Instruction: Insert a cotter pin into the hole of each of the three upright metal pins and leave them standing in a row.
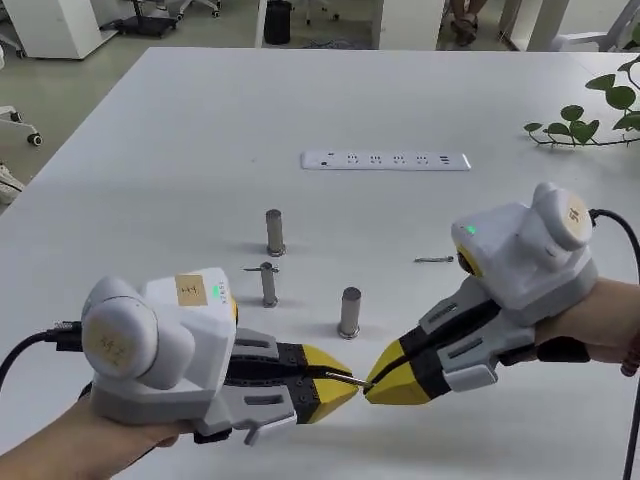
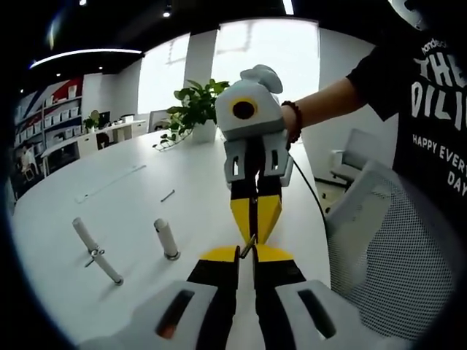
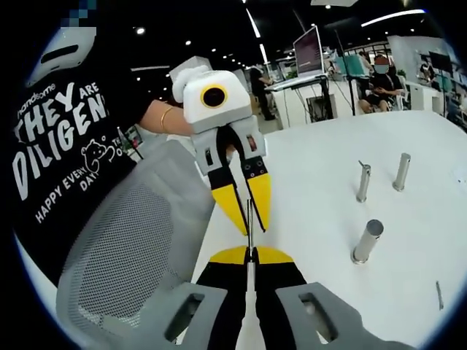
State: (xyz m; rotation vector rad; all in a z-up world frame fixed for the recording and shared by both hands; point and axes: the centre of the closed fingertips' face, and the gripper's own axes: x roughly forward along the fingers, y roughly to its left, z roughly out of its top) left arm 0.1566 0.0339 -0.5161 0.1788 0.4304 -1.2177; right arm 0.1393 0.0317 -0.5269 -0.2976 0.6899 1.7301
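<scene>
**Holding one cotter pin between both claws**

I see the cotter pin (image 1: 346, 378) low over the table's near side, clamped in my right gripper (image 1: 372, 384); its free end lies between the jaws of the left gripper (image 1: 345, 383), which stand slightly apart; just behind, three metal pins (image 1: 349, 312) stand upright on the white table (image 1: 180, 130); one, the crossed pin (image 1: 268, 286), already carries a cotter; a loose cotter (image 1: 434, 260) lies further right.
</scene>
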